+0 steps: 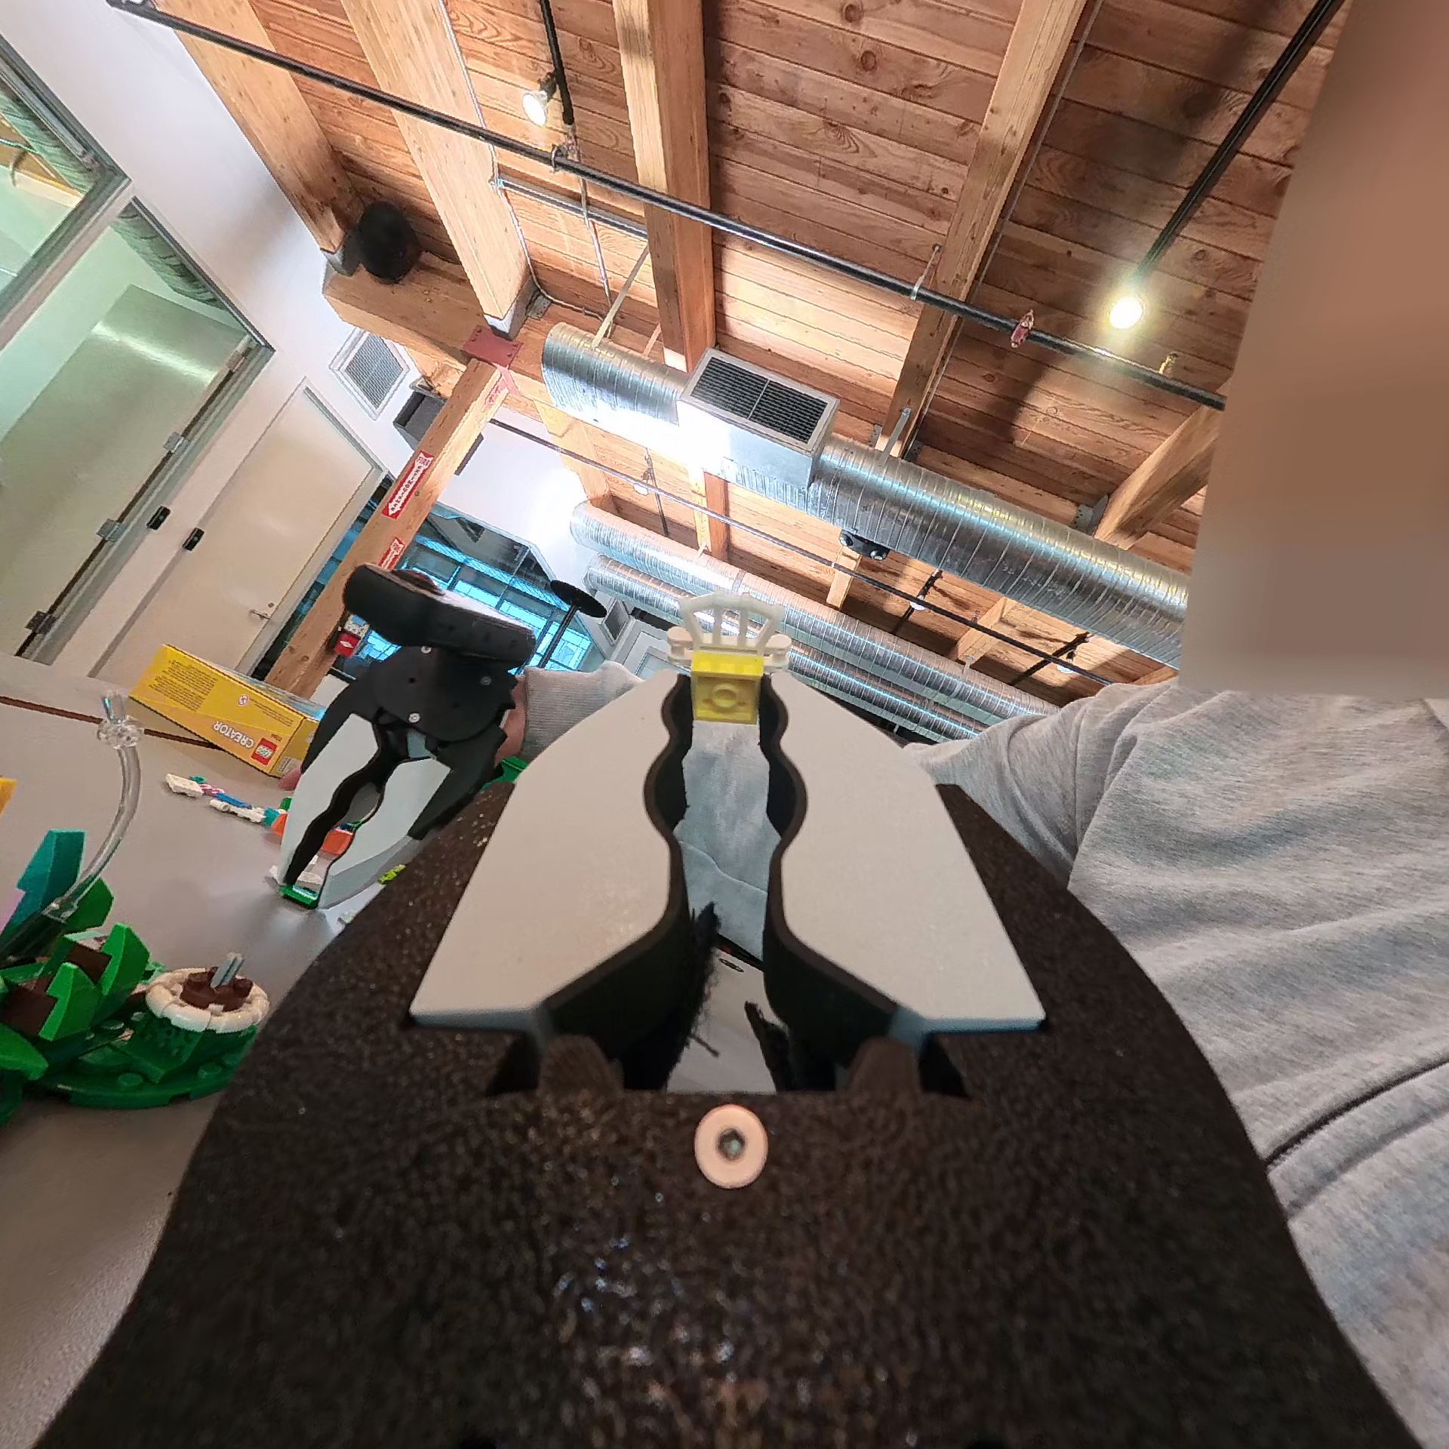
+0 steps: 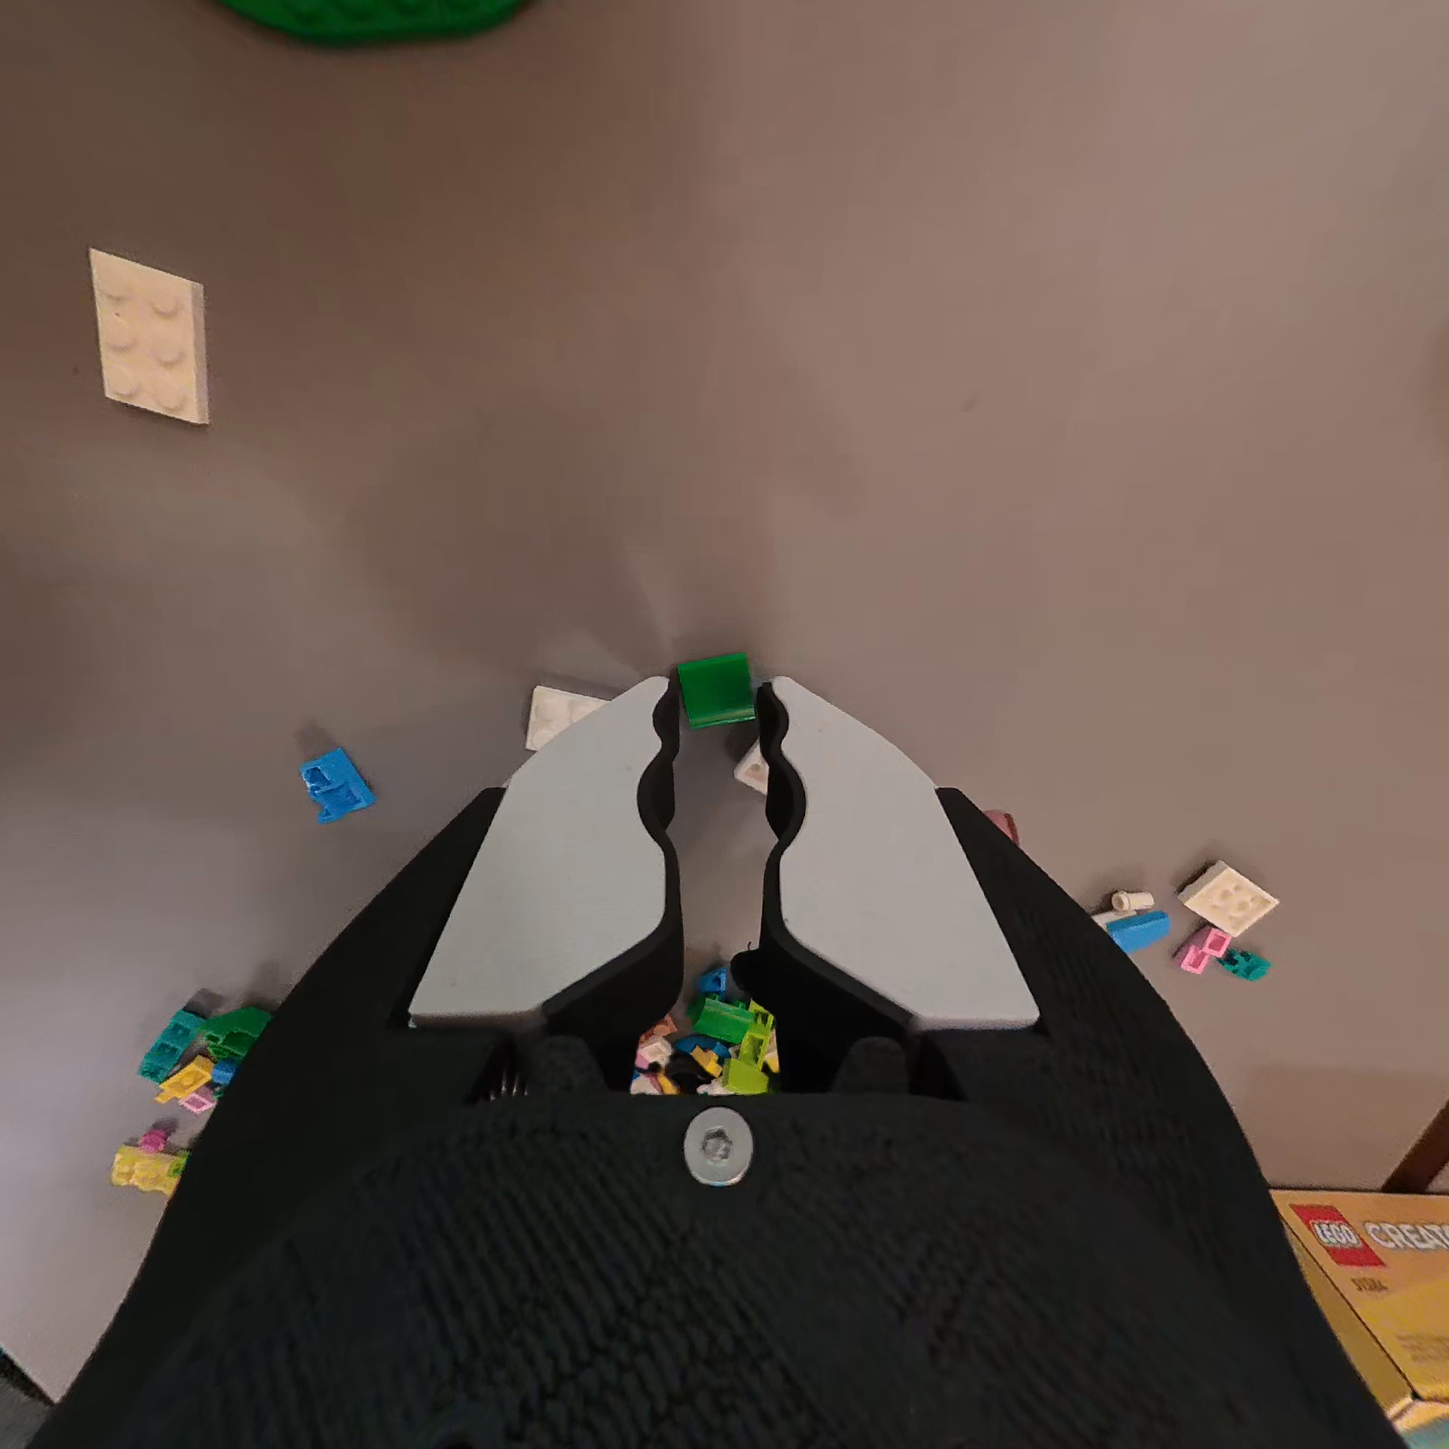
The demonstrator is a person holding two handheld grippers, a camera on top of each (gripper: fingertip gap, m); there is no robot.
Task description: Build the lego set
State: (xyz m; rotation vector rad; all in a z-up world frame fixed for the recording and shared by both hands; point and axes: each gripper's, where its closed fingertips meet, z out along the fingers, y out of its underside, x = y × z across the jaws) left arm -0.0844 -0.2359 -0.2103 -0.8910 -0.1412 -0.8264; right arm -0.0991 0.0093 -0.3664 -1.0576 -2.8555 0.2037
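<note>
My left gripper (image 1: 721,694) is tilted up toward the ceiling and shut on a small yellow plate (image 1: 725,702) with a white crown-like piece (image 1: 725,623) on top. My right gripper (image 2: 715,694) points down at the grey table (image 2: 941,392). Its fingertips straddle a small green piece (image 2: 713,690) lying on the table, with a narrow gap showing on each side. The right gripper also shows in the left wrist view (image 1: 314,882), tips on the table. A green leafy build (image 1: 94,1019) with a white round part (image 1: 208,1000) stands at the left.
A white plate (image 2: 149,337), a blue piece (image 2: 335,784) and piles of loose pieces (image 2: 713,1035) lie around the right gripper. A yellow set box (image 2: 1380,1294) is at the table edge. A person's grey sleeve (image 1: 1254,941) fills the right of the left wrist view. Across from one pair of fingers to the other is roughly 30 centimeters.
</note>
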